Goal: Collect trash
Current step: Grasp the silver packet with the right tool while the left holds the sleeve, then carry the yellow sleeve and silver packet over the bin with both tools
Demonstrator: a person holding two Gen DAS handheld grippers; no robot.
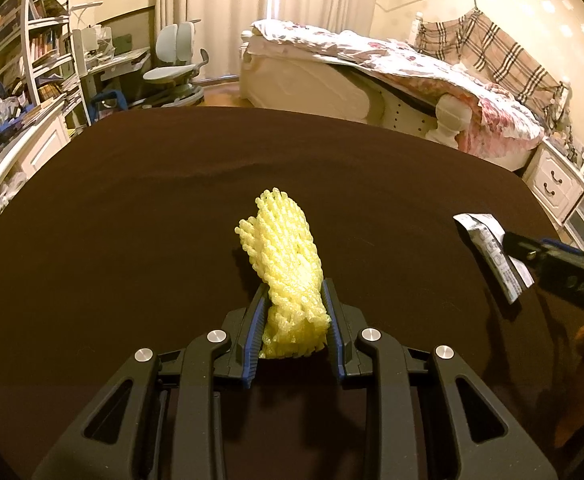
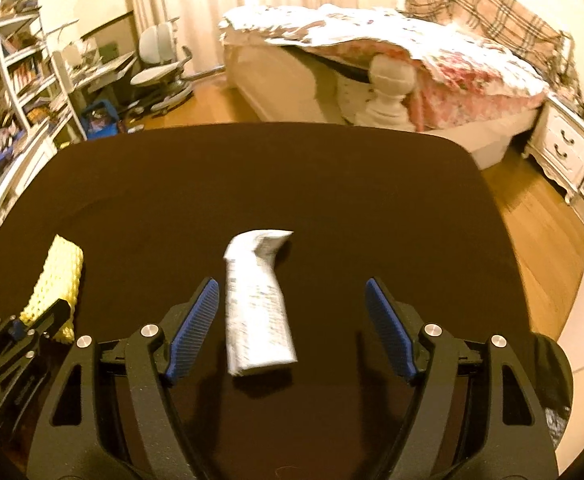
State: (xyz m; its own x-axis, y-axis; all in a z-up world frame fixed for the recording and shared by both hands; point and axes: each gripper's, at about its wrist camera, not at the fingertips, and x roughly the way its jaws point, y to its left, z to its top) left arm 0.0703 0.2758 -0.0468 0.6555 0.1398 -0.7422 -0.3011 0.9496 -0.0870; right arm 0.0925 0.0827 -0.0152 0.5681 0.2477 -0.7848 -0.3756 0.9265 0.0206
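meanwhile, the left gripper [image 1: 294, 312] clamps a yellow foam fruit net [image 1: 285, 264] above the dark-clothed table [image 1: 131, 200], while the right gripper [image 2: 292, 320], fingers spread wide, frames a printed white wrapper [image 2: 257, 304], blurred, toward the table's near edge.

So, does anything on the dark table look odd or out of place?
Nothing is spilled or broken. The yellow foam net sleeve is squashed between the left hand-held gripper fingers. The white printed paper packet is bent at its far end and lies between the open fingers of the right hand-held gripper.
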